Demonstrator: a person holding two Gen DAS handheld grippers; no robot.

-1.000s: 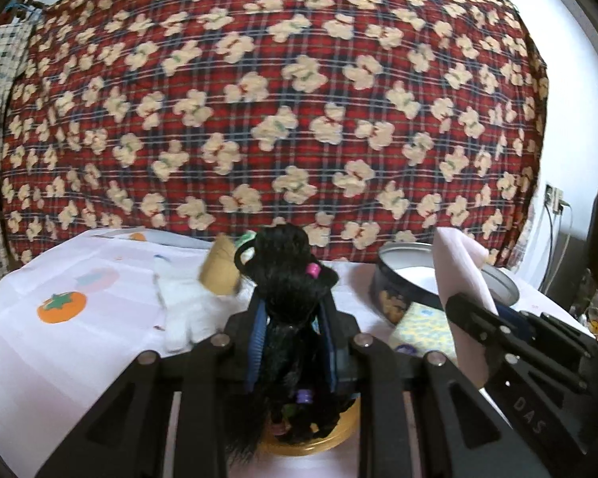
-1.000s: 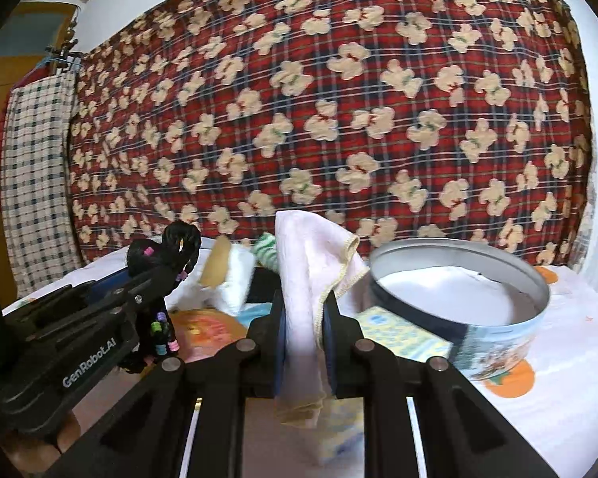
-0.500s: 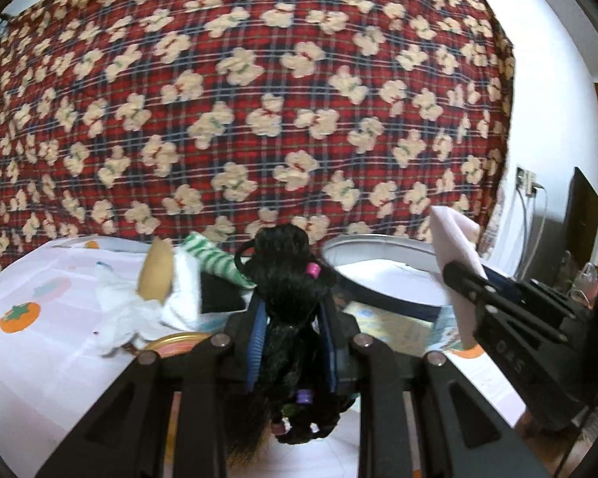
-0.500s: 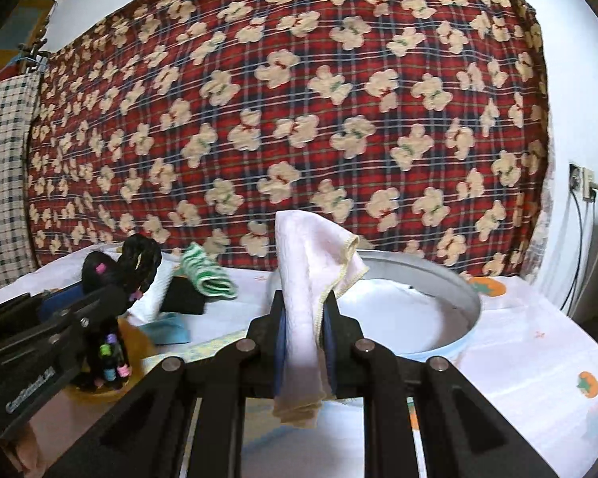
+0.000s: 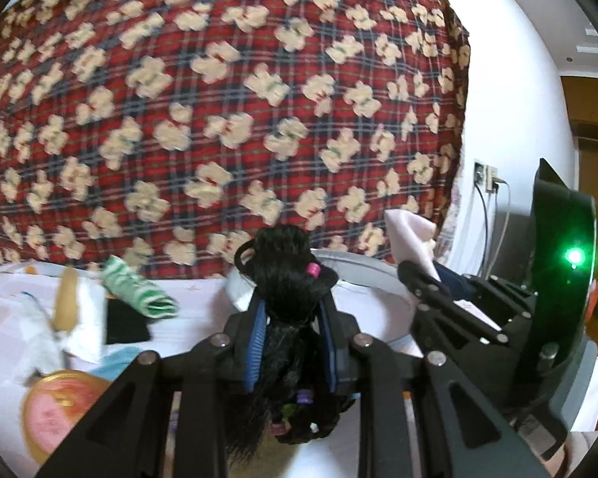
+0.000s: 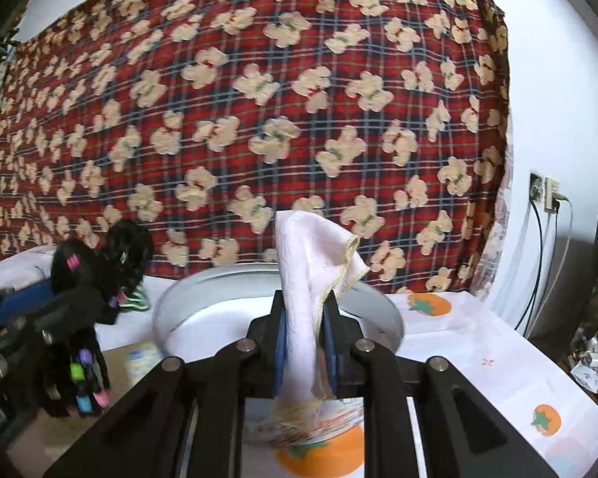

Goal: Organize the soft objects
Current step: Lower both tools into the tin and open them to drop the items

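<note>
Pinching a pink cloth (image 6: pixel 305 279) upright, the right claw (image 6: pixel 305 342) (blue-padded) hangs above the tin (image 6: pixel 167 310).

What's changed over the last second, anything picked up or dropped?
Both tools swung right, toward the round tin: it now sits directly ahead of the right tool, and the sock pile has slid left in the left wrist view. Nothing released: the left tool still clamps the black hairpiece, the right the pink cloth.
</note>
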